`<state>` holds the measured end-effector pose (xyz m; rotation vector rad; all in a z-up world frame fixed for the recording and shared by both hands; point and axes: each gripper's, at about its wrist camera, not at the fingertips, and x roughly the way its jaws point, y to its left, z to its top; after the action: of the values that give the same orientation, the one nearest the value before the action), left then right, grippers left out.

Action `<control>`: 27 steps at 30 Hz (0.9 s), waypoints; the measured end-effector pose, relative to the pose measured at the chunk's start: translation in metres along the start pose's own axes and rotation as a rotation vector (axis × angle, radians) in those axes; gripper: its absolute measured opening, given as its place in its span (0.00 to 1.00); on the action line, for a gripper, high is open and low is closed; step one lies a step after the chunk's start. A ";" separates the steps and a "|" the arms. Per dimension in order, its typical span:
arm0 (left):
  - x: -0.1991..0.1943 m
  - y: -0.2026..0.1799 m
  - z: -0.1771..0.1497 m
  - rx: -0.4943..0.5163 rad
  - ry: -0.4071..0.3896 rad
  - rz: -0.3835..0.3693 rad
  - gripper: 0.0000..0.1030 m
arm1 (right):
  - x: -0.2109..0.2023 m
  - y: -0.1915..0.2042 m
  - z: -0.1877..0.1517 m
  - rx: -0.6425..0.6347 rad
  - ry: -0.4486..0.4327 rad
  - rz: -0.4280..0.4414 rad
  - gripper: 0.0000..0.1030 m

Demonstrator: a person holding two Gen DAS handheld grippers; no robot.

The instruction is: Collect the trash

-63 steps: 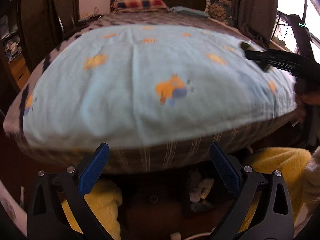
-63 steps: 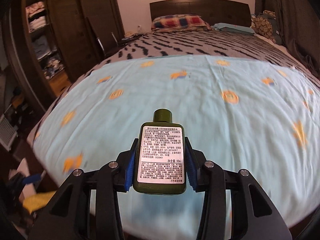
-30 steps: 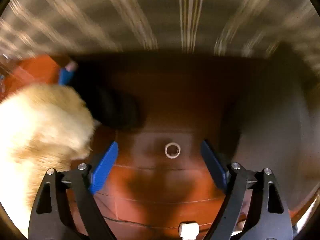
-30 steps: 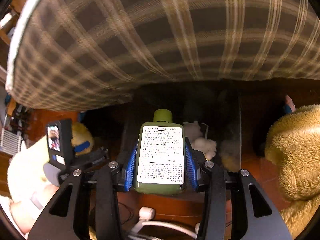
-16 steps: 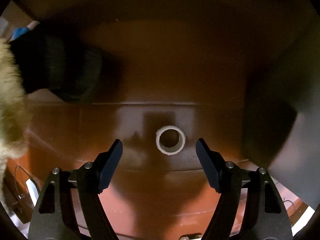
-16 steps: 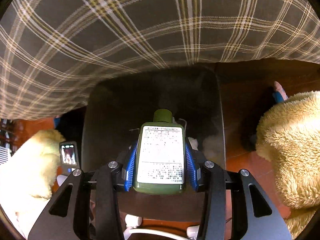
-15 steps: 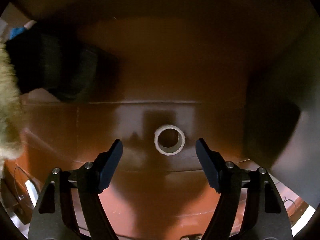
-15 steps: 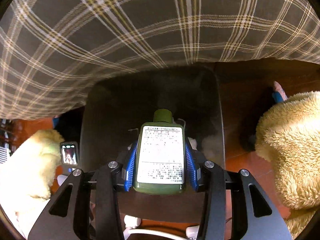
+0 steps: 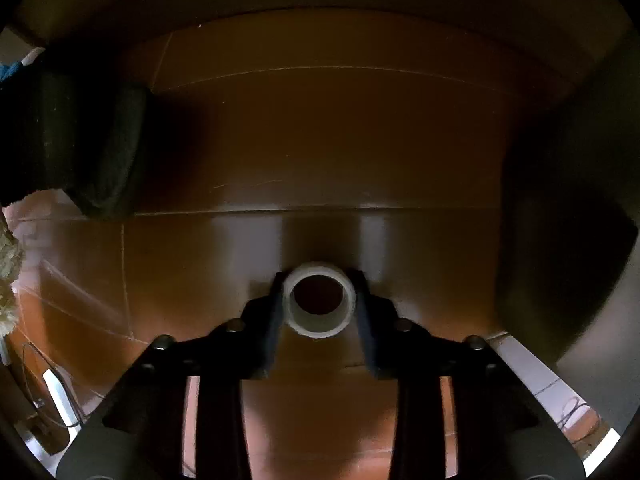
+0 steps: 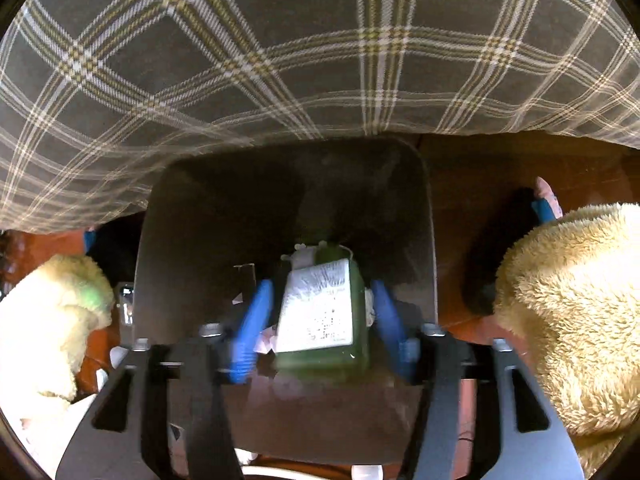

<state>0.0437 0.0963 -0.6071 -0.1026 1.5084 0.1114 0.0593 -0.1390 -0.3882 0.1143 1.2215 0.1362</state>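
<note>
A small white ring lies on the reddish-brown floor. My left gripper points straight down over it. Its jaws are closing, and both dark pads touch the ring's sides. In the right wrist view, a green bottle with a white label is blurred and tilted between the blue pads. It is over the mouth of a dark waste bin. My right gripper has its jaws opening, and there are gaps on both sides of the bottle. White crumpled paper lies in the bin below.
A plaid bedcover hangs just behind the bin. A person's fluffy yellow garment shows at the right and at the left. A dark slipper-like shape sits on the floor to the left of the ring. The bin's dark wall is to its right.
My left gripper came down to the floor and its jaws closed around the white ring. The right jaws spread apart and the green bottle slipped free, tipping toward the bin.
</note>
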 end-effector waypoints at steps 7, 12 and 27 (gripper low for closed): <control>-0.017 0.000 0.011 0.025 0.001 -0.003 0.29 | -0.008 -0.006 0.006 0.020 -0.032 0.041 0.66; -0.073 0.002 0.020 0.035 -0.105 -0.003 0.29 | -0.018 -0.002 0.012 0.016 -0.066 0.079 0.68; -0.290 -0.021 -0.013 0.178 -0.487 -0.023 0.29 | -0.054 -0.018 0.016 0.099 -0.163 0.122 0.71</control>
<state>0.0164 0.0704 -0.3184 0.0487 1.0247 -0.0173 0.0567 -0.1659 -0.3358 0.2811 1.0590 0.1699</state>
